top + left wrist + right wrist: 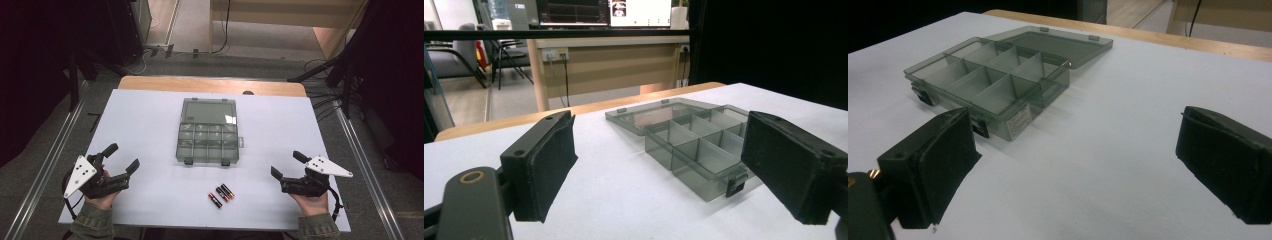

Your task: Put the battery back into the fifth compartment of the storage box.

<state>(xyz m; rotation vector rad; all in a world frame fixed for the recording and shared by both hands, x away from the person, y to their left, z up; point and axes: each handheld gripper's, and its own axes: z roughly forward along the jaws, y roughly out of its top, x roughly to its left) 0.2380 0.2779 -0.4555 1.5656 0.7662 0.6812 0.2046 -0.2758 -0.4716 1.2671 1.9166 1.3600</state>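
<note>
Currently: white table [150, 115] | desk with monitors [614, 55] behind | both hand-held grippers [122, 159] [285, 164] spread, empty

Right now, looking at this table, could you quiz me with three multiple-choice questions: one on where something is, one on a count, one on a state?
1. Where do the batteries lie?
A. Inside the organizer box
B. On the table, nearer the person than the box
C. In the left gripper

2. How many batteries are there?
A. One
B. Three
C. Six

3. How is the organizer box?
A. Lid open, compartments empty
B. Lid shut
C. Open and full of batteries

Answers: 1 B, they rest on the white table nearer the person than the box. 2 B, three lie side by side. 3 A, the lid lies flat behind bare compartments.
</note>
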